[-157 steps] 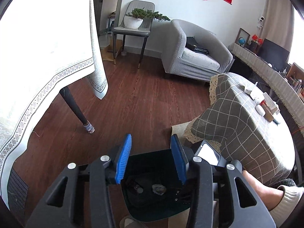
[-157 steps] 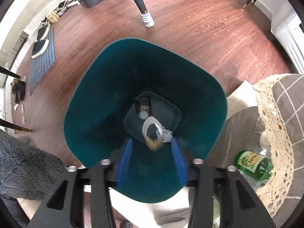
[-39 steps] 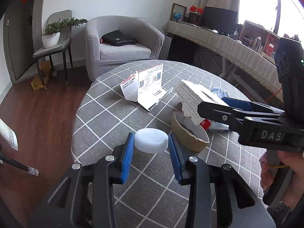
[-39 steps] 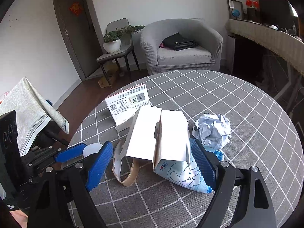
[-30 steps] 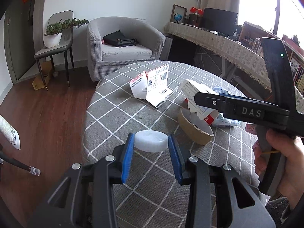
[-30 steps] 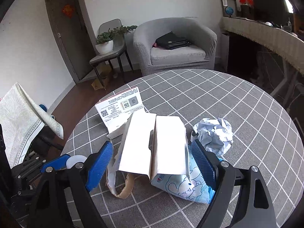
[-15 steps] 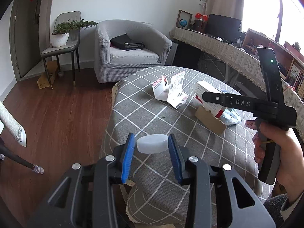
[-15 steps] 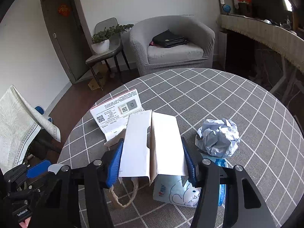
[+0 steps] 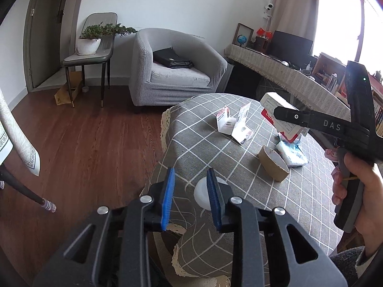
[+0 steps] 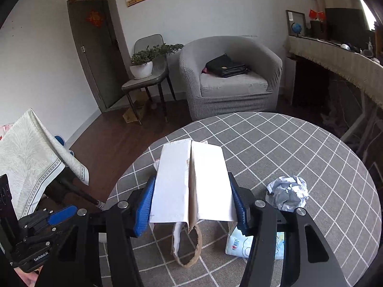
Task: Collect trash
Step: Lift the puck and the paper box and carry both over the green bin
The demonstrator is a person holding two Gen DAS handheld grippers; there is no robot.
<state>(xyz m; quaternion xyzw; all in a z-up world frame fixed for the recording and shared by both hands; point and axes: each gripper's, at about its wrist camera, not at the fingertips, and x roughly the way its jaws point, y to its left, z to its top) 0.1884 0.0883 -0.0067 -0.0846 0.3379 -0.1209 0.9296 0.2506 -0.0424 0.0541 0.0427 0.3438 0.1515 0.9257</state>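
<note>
Gripping a white box (image 10: 191, 181) (raised above the worktop (image 10: 287, 143)), the right gripper (image 10: 191, 203) is clenching its fingers. The left gripper (image 9: 190, 198) has been closing, its fingers grasping nothing, a white lid (image 9: 201, 193) lying just beside them.

Matt cardboard box (image 10: 191, 181), crumpled paper ball (image 10: 287, 192), woven checked tablecloth (image 10: 275, 143), glossy wood floor (image 9: 95, 148).

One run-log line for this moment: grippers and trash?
left gripper: jaws just closing, nothing between, white cap outside them | right gripper: jaws just closed, clamping white box
</note>
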